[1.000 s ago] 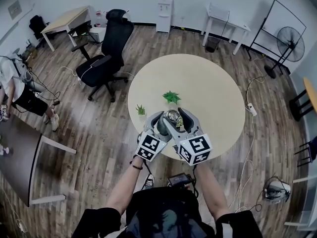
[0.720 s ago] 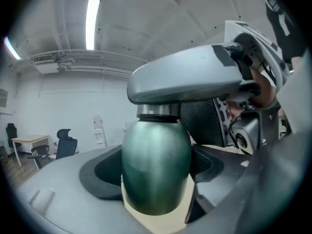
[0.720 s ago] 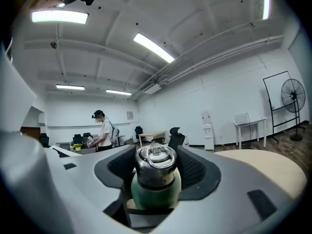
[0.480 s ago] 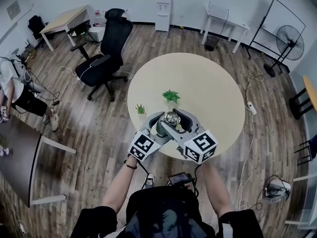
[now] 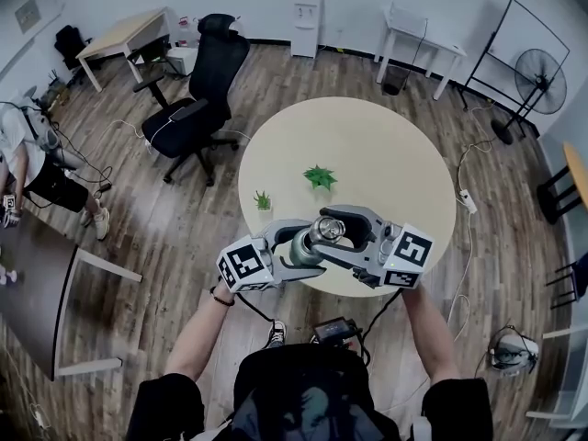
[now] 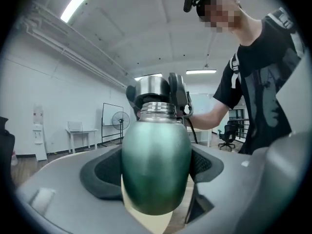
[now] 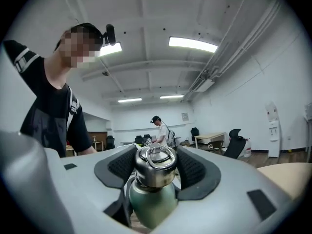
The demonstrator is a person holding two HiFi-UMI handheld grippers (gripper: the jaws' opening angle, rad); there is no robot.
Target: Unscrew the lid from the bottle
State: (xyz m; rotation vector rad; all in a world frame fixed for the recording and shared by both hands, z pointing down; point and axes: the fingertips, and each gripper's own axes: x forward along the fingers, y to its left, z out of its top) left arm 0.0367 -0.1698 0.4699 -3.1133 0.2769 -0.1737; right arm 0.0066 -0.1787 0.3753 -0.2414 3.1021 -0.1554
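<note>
So the dark green metal bottle (image 6: 156, 165) is held up in the air over the near edge of the round pale wooden desk (image 5: 386, 154), not resting on it. Its shiny steel lid with a wire ring on top (image 7: 155, 167) is still sitting on the neck. From the left gripper view I can see bare screw threads just under it, so it might be backed off a bit, but I can't say for sure.

The left gripper (image 5: 292, 246) is clamped around the fat body of the bottle, pads on both sides. The right gripper (image 5: 342, 232) has its pads closed on the lid.

My read is that both grips are set and the actual twisting off is what's left. Farther in on the desk are two small green plants (image 5: 319, 177), well clear of the bottle.
</note>
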